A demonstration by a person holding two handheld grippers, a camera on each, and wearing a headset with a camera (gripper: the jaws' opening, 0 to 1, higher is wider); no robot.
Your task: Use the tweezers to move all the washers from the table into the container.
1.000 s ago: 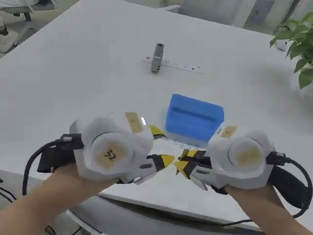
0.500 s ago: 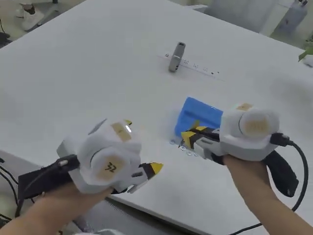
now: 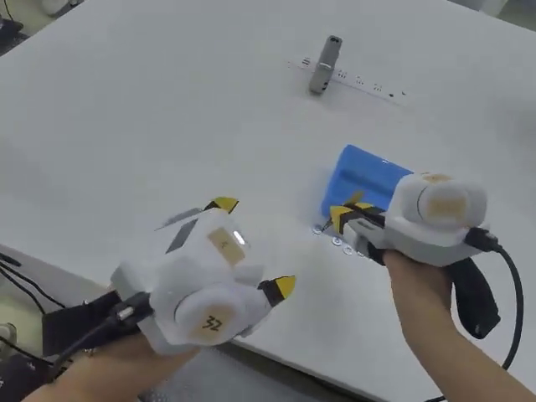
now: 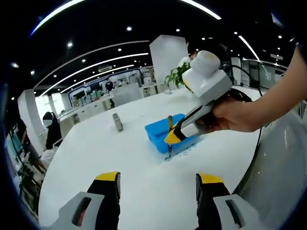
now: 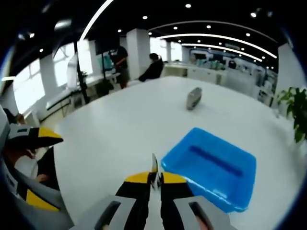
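A blue container (image 3: 367,174) sits on the white table (image 3: 151,126). Several small washers (image 3: 337,241) lie in a row by its near left edge. My right gripper (image 3: 343,219) is shut on thin tweezers (image 4: 169,139), which point down at the table beside the container (image 4: 163,134). In the right gripper view the jaws (image 5: 154,178) stand together around the tweezers' blade (image 5: 154,164), with the container (image 5: 211,167) just ahead to the right. My left gripper (image 3: 253,245) hovers open and holds nothing, near the table's front edge and well left of the washers; its view shows it (image 4: 158,184) empty too.
A grey block (image 3: 325,53) stands at the end of a white power strip (image 3: 360,81) far back on the table. Wide bare tabletop lies to the left. Black cables trail from both grippers. People stand at far benches (image 5: 153,67).
The two grippers, close together a second ago, have parted: the right one went forward to the container's near left corner with the tweezers, the left one drew back to the left.
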